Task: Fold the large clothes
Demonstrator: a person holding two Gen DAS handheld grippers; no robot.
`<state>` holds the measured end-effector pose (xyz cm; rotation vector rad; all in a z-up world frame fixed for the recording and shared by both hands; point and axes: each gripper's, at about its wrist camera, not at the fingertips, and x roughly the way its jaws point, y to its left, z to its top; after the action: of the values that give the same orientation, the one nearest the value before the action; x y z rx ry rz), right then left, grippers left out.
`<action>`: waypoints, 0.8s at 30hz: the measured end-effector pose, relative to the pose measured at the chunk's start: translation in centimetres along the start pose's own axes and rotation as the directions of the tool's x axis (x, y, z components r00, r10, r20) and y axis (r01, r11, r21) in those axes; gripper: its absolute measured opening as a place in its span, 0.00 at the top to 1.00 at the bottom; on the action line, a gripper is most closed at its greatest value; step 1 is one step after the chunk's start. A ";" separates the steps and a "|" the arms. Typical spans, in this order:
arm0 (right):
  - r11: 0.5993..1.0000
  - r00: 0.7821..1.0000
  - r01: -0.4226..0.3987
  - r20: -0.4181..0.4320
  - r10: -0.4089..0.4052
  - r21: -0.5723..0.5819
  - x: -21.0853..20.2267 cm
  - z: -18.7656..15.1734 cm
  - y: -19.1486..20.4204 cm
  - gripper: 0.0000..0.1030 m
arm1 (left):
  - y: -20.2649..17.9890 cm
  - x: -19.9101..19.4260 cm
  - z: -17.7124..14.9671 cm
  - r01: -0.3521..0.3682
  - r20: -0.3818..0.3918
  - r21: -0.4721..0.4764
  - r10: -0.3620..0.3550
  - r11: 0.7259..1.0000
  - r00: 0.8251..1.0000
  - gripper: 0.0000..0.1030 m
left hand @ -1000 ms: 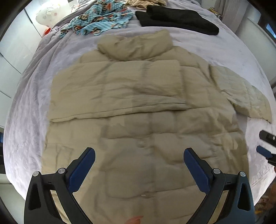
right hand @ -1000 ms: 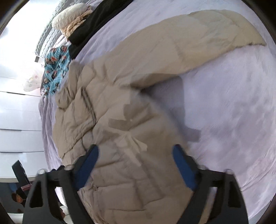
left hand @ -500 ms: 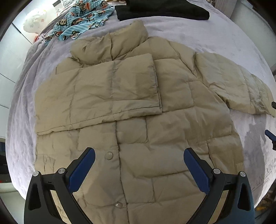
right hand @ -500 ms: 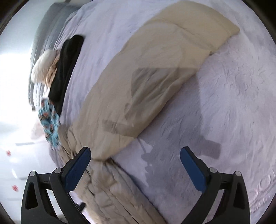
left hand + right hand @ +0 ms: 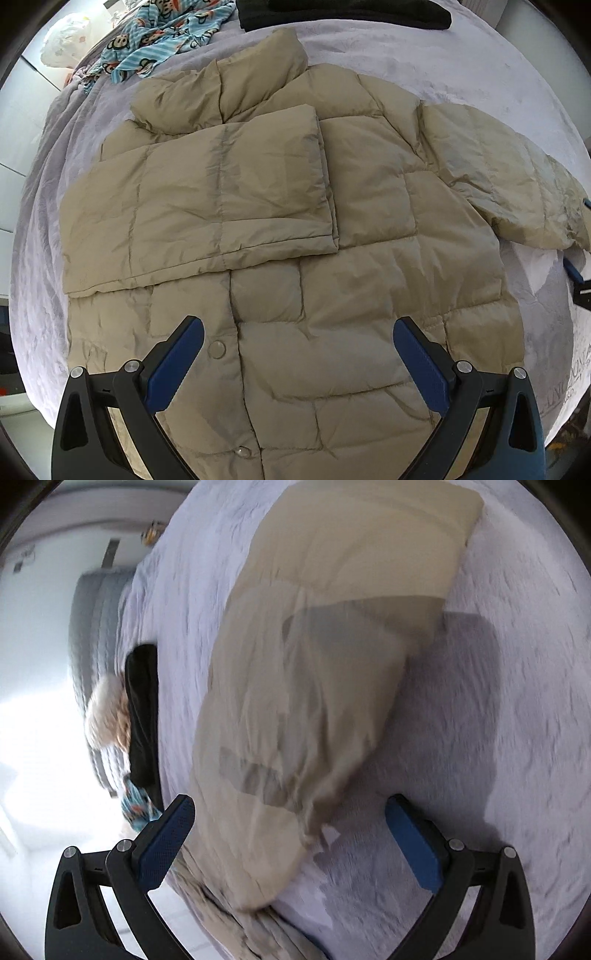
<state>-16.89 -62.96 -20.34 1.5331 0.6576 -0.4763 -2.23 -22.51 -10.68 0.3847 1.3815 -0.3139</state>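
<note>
A beige puffer jacket (image 5: 369, 258) lies flat, front up, on a lilac bedspread (image 5: 443, 66). Its left sleeve (image 5: 207, 206) is folded across the chest. The other sleeve (image 5: 517, 184) stretches out to the right. My left gripper (image 5: 295, 339) hangs open above the lower front of the jacket, holding nothing. In the right wrist view the outstretched sleeve (image 5: 332, 664) runs away from the camera. My right gripper (image 5: 288, 819) stands wide open low over its near part, pads apart from the cloth. The right gripper's blue fingers (image 5: 574, 273) show at the right edge of the left wrist view.
At the head of the bed lie a blue patterned garment (image 5: 166, 33), a folded black garment (image 5: 343, 14) and a cream knit (image 5: 107, 716). A grey headboard (image 5: 92, 627) stands behind. White cupboard doors (image 5: 14, 110) line the left side.
My left gripper has drifted down the jacket and sunk a little. My right gripper has swung from the jacket's body out along the right sleeve, rolled, dropped lower and opened wider.
</note>
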 end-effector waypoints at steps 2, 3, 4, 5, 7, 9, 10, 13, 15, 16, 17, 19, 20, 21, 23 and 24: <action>1.000 1.000 -0.023 0.019 0.023 0.015 0.1 0.5 0.1 0.00 | 0.1 0.0 0.1 0.002 0.002 0.000 -0.002 1.000 1.000 0.00; 0.999 0.999 -0.042 0.027 0.041 0.024 0.2 0.8 0.2 0.00 | 0.1 0.0 0.1 0.003 0.005 -0.001 -0.003 1.000 1.000 0.00; 0.998 0.998 -0.060 0.031 0.059 0.033 0.2 1.0 0.2 0.00 | 0.2 -0.1 0.2 0.005 0.007 -0.003 -0.005 1.000 1.000 0.00; 0.996 0.996 -0.084 0.034 0.082 0.043 0.3 1.1 0.4 0.00 | 0.2 -0.1 0.2 0.006 0.009 -0.005 -0.005 1.000 1.000 0.00; 0.989 0.991 -0.129 0.037 0.126 0.070 0.4 1.4 0.4 0.00 | 0.2 -0.2 0.3 0.004 0.010 -0.007 -0.004 1.000 1.000 0.00; 0.980 0.985 -0.173 0.031 0.170 0.103 0.6 1.6 0.3 0.00 | 0.1 -0.4 0.3 0.006 0.012 -0.005 -0.006 1.000 1.000 0.00; 0.976 0.983 -0.183 0.029 0.181 0.117 0.8 1.7 0.4 0.01 | 0.1 -0.5 0.3 0.004 0.014 -0.002 -0.004 1.000 1.000 0.00; 0.967 0.980 -0.198 0.020 0.198 0.159 1.3 1.8 0.3 0.25 | 0.1 -0.8 0.2 0.000 0.023 -0.001 0.000 1.000 1.000 0.00; 0.965 0.982 -0.186 -0.003 0.189 0.183 1.5 1.9 0.0 0.57 | 0.3 -0.8 0.0 0.022 0.013 -0.009 -0.022 1.000 1.000 0.00; 0.965 0.983 -0.179 -0.012 0.184 0.193 1.8 1.9 -0.1 0.78 | 0.5 -0.8 0.0 0.034 0.012 -0.011 -0.034 0.999 0.999 0.00; 0.963 0.981 -0.184 -0.019 0.191 0.196 1.9 1.9 -0.1 0.85 | 0.7 -0.9 -0.1 0.044 0.018 -0.012 -0.044 0.999 0.999 0.00; 0.968 0.981 -0.187 -0.012 0.191 0.167 1.5 1.7 0.5 0.90 | 1.1 -1.3 -0.2 0.047 0.040 -0.014 -0.047 0.999 0.998 0.00; 0.973 0.981 -0.190 -0.006 0.193 0.131 1.1 1.5 1.3 0.90 | 1.5 -1.6 -0.3 0.051 0.054 -0.020 -0.050 0.998 0.997 0.00; 0.975 0.980 -0.196 -0.006 0.198 0.107 0.7 1.4 1.6 0.90 | 1.8 -1.8 -0.3 0.054 0.062 -0.026 -0.052 0.998 0.997 0.00; 0.977 0.978 -0.208 -0.008 0.209 0.044 0.1 0.9 3.3 0.90 | 2.9 -2.3 -0.2 0.060 0.089 -0.046 -0.056 0.997 0.994 0.00; 0.977 0.977 -0.211 -0.009 0.211 0.017 -0.1 0.6 4.2 0.90 | 3.5 -2.5 -0.2 0.062 0.103 -0.056 -0.056 0.997 0.993 0.00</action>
<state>-14.16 -63.56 -17.20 1.6015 0.4929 -0.3125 -1.30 -19.26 -7.93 0.2763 1.3010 -0.3361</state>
